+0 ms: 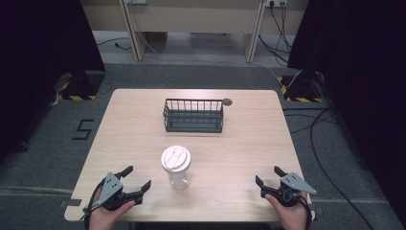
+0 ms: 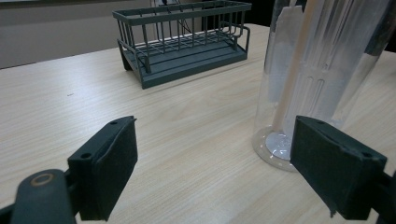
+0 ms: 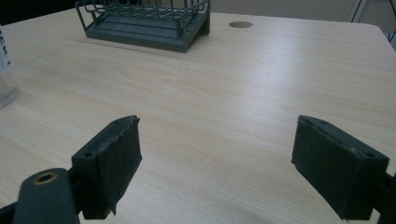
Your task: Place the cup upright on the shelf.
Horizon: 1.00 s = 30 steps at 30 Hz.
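I am looking down on the light wooden tabletop (image 1: 230,143), where a clear tumbler (image 1: 176,168) with a pale lid is standing upright near the front edge, about midway across. Behind it, well apart toward the far side, a dark wire basket (image 1: 193,115) is sitting with nothing visible inside, and a small round grommet (image 1: 227,101) is lying just beside the basket's far right corner. I am holding the left tongs (image 1: 136,179) at the front left of the tabletop with the jaws spread wide and gripping nothing; they are pointing toward the tumbler, which is standing near them but not touching. In the left gripper view, the left tongs (image 2: 212,158) are framing bare wood between their pads, the tumbler (image 2: 317,79) is rising close behind the right-hand jaw with a pale strip running down inside it, and the basket (image 2: 184,42) is standing farther back. I am holding the right tongs (image 1: 269,177) at the front right corner, also spread wide and empty, well apart from the tumbler. In the right gripper view, the right tongs (image 3: 217,158) are opening over bare tabletop, with the basket (image 3: 144,23) at the far left, the grommet (image 3: 241,24) beyond it, and the tumbler's base (image 3: 7,91) just showing at the left edge.
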{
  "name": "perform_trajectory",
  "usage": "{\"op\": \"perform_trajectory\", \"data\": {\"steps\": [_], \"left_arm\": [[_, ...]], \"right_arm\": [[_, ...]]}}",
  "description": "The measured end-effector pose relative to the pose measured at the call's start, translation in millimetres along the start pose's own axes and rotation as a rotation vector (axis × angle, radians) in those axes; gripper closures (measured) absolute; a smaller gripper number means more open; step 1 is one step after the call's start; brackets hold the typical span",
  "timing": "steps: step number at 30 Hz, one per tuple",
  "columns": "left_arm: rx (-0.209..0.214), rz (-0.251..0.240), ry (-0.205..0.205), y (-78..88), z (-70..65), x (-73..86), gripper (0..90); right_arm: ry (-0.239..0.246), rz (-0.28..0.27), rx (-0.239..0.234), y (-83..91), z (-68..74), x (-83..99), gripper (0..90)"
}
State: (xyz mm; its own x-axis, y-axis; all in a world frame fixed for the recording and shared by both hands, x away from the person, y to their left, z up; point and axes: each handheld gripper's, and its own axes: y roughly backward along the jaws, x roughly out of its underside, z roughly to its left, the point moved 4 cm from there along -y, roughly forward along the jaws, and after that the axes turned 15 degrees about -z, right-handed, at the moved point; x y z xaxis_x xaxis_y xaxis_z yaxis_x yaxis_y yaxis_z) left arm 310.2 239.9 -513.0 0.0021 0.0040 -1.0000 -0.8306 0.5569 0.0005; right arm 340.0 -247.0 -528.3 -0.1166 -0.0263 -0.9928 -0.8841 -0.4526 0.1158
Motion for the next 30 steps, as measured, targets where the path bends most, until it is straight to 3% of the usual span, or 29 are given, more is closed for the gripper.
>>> {"op": "perform_trajectory", "data": {"steps": [16, 21, 30], "left_arm": [[0.07, 0.01, -0.018, -9.7, -21.1, -1.7, 14.5], [0.109, 0.006, -0.038, -14.9, -30.1, -5.9, 14.5], [0.161, 0.02, -0.038, -24.3, -43.5, -6.7, 14.5]], "right_arm": [[-0.01, 0.014, -0.006, -0.9, -0.3, 0.4, 16.0], [-0.011, 0.018, -0.006, -1.3, -0.8, 0.5, 16.0], [-0.005, 0.018, -0.008, -1.5, -1.4, 0.5, 16.1]]}}
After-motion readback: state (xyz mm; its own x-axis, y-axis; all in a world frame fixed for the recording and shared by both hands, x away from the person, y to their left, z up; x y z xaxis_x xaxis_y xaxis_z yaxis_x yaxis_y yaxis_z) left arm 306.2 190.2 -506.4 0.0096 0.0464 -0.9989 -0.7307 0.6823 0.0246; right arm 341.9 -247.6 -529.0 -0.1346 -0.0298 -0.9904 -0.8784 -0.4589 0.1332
